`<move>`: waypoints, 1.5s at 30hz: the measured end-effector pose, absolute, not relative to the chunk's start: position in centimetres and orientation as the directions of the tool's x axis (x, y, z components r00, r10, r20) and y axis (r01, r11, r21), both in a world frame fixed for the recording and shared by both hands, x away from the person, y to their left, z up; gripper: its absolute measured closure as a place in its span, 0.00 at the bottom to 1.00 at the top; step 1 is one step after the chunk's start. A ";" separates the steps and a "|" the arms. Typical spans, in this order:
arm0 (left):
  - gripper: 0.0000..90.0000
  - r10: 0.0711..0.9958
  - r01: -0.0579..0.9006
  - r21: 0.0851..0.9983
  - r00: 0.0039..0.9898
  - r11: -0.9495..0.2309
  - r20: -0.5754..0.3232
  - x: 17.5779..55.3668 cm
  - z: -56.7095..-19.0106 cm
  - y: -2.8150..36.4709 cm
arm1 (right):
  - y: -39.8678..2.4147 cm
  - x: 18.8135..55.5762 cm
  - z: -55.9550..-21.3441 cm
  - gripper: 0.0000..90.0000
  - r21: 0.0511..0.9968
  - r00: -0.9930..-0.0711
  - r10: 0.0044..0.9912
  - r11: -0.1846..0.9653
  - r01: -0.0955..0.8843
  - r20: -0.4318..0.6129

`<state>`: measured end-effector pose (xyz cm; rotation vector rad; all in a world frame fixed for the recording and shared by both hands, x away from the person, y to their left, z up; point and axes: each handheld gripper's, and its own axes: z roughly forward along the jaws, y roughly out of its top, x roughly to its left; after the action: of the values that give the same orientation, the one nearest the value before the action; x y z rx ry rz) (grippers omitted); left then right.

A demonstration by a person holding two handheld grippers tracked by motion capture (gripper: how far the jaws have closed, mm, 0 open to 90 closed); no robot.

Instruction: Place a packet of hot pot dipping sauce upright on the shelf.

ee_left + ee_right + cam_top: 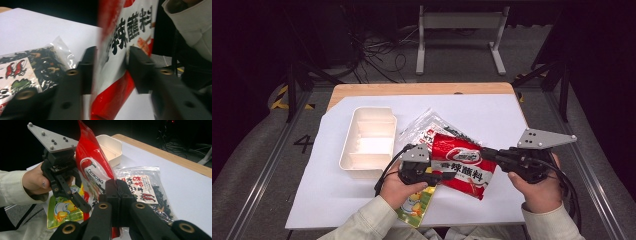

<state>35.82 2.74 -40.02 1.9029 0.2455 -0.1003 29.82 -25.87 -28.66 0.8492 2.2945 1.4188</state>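
Observation:
A red snack packet point(462, 167) with white panels and black characters hangs tilted above the table. My right gripper point(484, 152) is shut on its right edge; in the right gripper view the jaws point(116, 185) press flat together on the red packet point(92, 167). My left gripper point(444, 176) reaches in from the left. In the left gripper view the red packet point(120, 37) passes slantwise between the left gripper's point(110, 53) two jaws, which stand apart with a gap. The left gripper point(83, 202) and the hand holding it also show in the right gripper view.
A clear packet of dark dried food point(427, 125) lies on the white sheet point(492, 115) behind the red one. A yellow-green packet point(417, 205) lies under the left hand. A white divided tray point(349, 165) stands at the left. The wooden table edge point(422, 89) runs along the back.

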 end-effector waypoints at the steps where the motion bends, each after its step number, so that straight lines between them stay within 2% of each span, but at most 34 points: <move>1: 0.83 0.114 0.214 0.922 0.976 -0.322 -0.186 35.8 -40.0 2.8 | -25.9 29.8 -28.7 0.99 0.887 -0.775 0.631 0.333 0.321 0.044; 5: 0.92 0.101 0.201 0.918 0.979 -0.341 -0.177 35.7 -39.7 3.1 | -25.8 29.8 -28.7 0.99 0.888 -0.774 0.632 0.333 0.318 0.041; 12: 0.95 0.111 0.191 0.914 0.981 -0.357 -0.161 35.6 -39.1 3.5 | -25.8 29.9 -28.9 0.97 0.891 -0.773 0.634 0.333 0.308 0.029; 17: 0.95 0.131 0.203 0.899 0.978 -0.387 -0.164 35.9 -39.1 3.9 | -25.9 30.1 -29.0 0.83 0.903 -0.766 0.642 0.313 0.294 0.027; 21: 0.96 0.129 0.206 0.896 0.977 -0.395 -0.168 36.1 -39.4 4.1 | -26.5 30.1 -28.8 0.78 0.912 -0.752 0.657 0.278 0.300 0.048; 22: 0.96 0.126 0.207 0.899 0.977 -0.387 -0.171 36.1 -39.3 4.1 | -27.0 30.2 -28.8 0.73 0.916 -0.744 0.666 0.261 0.304 0.057; 32: 0.96 0.144 0.199 0.912 0.977 -0.359 -0.157 36.4 -38.1 5.8 | -28.4 29.9 -28.8 0.57 0.928 -0.708 0.705 0.226 0.296 0.054; 45: 0.96 0.195 0.203 0.927 0.970 -0.316 -0.146 36.7 -36.3 8.5 | -30.0 30.3 -29.4 0.55 0.917 -0.664 0.745 0.222 0.332 0.059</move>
<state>36.66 8.46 -36.27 1.9027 0.2875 -0.0084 30.32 -29.98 -29.44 0.9952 2.1088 1.4285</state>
